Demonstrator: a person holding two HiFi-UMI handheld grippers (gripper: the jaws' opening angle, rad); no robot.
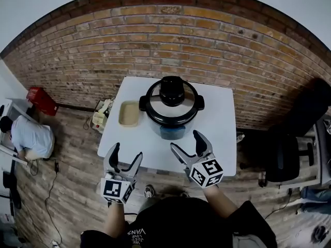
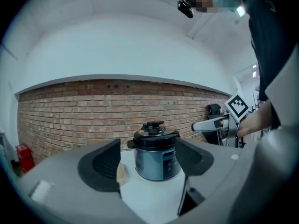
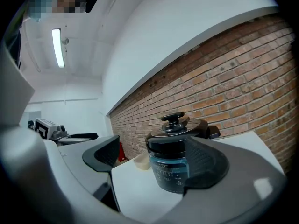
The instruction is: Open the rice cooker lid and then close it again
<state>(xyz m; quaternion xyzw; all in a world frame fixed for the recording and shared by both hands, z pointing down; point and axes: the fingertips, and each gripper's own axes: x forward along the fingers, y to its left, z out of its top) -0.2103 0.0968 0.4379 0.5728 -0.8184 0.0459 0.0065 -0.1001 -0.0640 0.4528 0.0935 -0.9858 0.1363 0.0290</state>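
Cooker sits mid-table, lid shut, knob up. Beige dish just beside it at 9 o'clock. Right gripper near the cooker at about 5 o'clock, over the table's front edge, fingers apart, nothing clamped. Left gripper at 7 o'clock, farther off, fingers apart, gripping nothing. Cooker lies ahead of both at 12 o'clock, not touching either. Brick wall behind.

The cooker stands upright on the white table, near its far edge. Its black lid sits shut — knob on top.
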